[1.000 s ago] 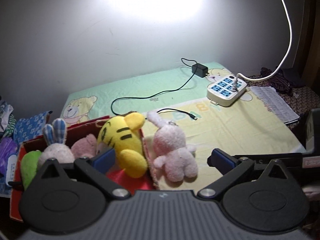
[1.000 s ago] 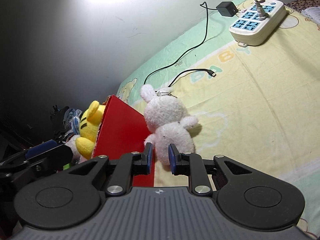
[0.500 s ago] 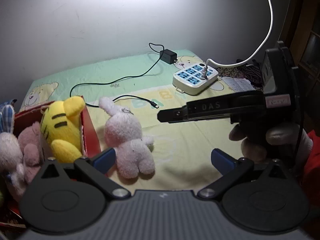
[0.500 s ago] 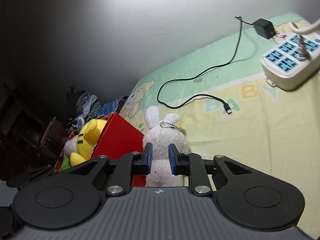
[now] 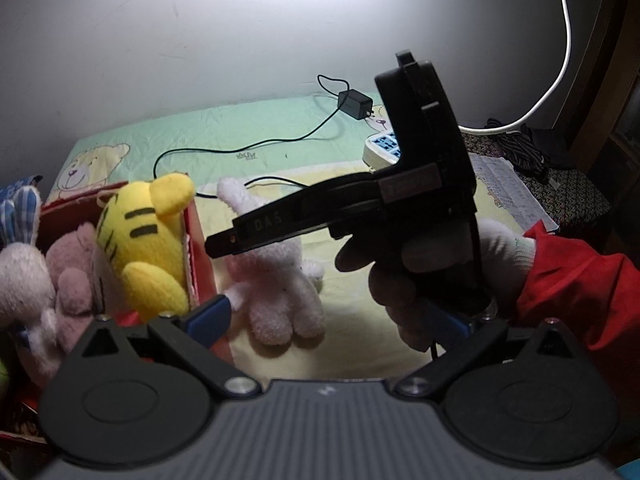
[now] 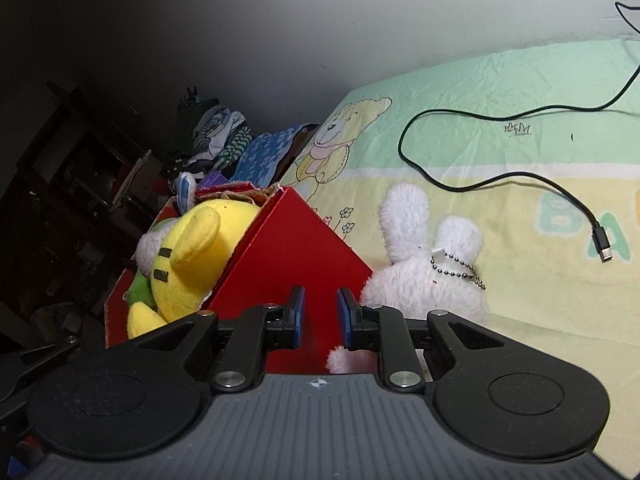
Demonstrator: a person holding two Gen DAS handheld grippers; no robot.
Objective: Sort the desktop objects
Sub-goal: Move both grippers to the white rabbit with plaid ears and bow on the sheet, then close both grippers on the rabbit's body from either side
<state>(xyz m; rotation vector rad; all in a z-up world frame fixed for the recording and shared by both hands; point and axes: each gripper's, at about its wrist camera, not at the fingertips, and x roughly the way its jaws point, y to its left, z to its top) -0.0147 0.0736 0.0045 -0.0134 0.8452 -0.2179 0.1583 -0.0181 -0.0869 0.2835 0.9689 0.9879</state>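
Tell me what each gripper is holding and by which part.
Nothing. The left gripper is wide open; the right gripper has a narrow empty gap, above the white bunny beside the red box.

- My left gripper [image 5: 332, 318] has its jaws spread wide, nothing between the blue pads [image 5: 210, 314].
- My right gripper [image 6: 320, 316] has its jaws drawn near together with a narrow gap, gripping nothing.
- From the left view, the right hand [image 5: 432, 276], in a white glove with a red sleeve [image 5: 576, 292], grasps the right tool's handle, and the tool points leftward.
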